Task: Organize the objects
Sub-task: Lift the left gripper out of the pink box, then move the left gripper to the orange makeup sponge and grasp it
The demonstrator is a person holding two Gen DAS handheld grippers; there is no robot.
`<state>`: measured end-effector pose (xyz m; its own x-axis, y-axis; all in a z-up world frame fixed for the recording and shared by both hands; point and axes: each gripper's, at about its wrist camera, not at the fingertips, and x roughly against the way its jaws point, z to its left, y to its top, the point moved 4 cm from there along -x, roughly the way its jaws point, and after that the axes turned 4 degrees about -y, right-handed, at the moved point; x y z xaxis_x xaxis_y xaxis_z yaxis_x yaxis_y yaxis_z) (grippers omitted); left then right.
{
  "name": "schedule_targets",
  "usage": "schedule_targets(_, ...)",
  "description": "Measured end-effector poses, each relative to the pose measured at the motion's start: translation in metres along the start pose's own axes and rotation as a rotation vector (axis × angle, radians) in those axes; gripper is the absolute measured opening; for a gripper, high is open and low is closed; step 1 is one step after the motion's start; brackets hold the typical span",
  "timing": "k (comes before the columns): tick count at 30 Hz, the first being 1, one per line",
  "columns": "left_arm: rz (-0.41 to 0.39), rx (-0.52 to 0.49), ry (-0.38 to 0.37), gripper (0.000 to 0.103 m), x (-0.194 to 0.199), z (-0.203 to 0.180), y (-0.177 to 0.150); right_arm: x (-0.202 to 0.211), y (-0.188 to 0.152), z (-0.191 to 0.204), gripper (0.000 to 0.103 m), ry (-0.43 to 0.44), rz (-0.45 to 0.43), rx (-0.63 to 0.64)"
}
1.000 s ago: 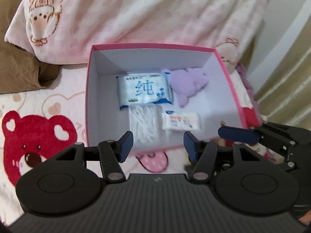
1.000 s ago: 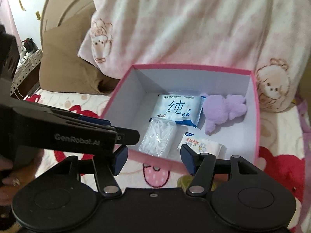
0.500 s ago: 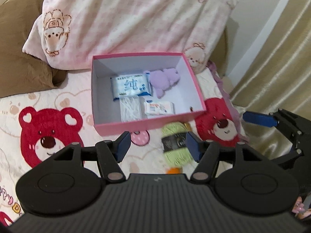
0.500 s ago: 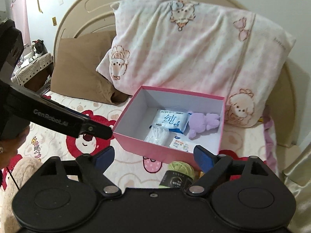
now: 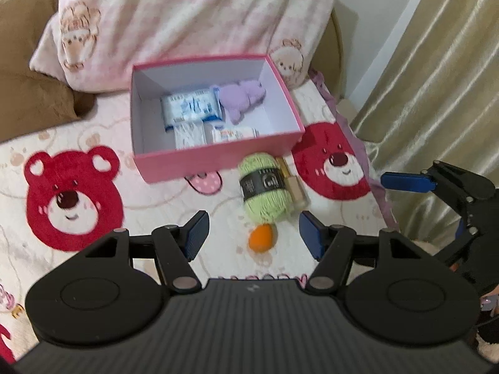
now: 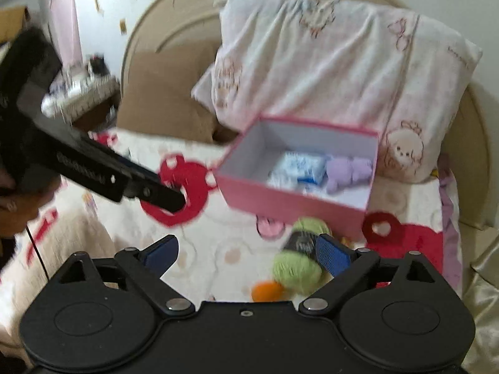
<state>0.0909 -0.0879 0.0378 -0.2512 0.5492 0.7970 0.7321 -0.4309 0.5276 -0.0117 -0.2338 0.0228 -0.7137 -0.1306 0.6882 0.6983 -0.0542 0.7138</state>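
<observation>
Nearest us, our left tool (image 5: 252, 229) hangs with its blue pads spread wide, gripping nothing. Our right tool (image 6: 246, 251) gapes just as wide, equally bare, above the bear-print bed blanket (image 5: 75, 187).

Just past the left tool's pads lies a small orange egg-shaped sponge (image 5: 262, 237). Touching its far side is a skein of light green yarn with a black label band (image 5: 265, 187), and a slim gold-capped tube (image 5: 293, 184) lies alongside the yarn.

Further on sits the open pink cardboard box (image 5: 215, 159). Inside it we see a blue-and-white tissue pack (image 5: 191, 109), a lilac plush toy (image 5: 243, 99), a clear bag of white sticks (image 5: 189, 135) and a small white wipes packet (image 5: 234, 134). Behind the box leans a pink-and-white checked pillow (image 5: 187, 15).
</observation>
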Motion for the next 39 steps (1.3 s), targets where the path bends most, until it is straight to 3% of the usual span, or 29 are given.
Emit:
schedule_targets(8, 0.043, -0.021, -0.051, 0.063, -0.046, 0.001, -0.021, -0.044, -0.031, 0.009, 0.097, 0.009, 0.131, 0.048)
schedule_targets(16, 0.069, 0.015, -0.088, 0.063, -0.098, 0.020, -0.029, -0.100, -0.053, 0.011, 0.095, 0.027, 0.257, -0.005)
schedule_targets(22, 0.026, 0.103, -0.163, 0.060, -0.137, 0.038, -0.032, -0.138, -0.065, 0.010, 0.093, -0.030, 0.349, -0.059)
schedule_targets(33, 0.093, 0.140, -0.210, 0.059, -0.186, 0.059, -0.058, -0.178, -0.087, -0.004, 0.093, -0.094, 0.421, -0.172)
schedule_targets(36, 0.084, 0.147, -0.246, 0.055, -0.194, 0.060, -0.064, -0.180, -0.088, -0.008, 0.086, -0.086, 0.415, -0.200)
schedule_targets(39, 0.066, 0.152, -0.271, 0.048, -0.200, 0.060, -0.065, -0.191, -0.092, -0.004, 0.072, -0.086, 0.445, -0.184)
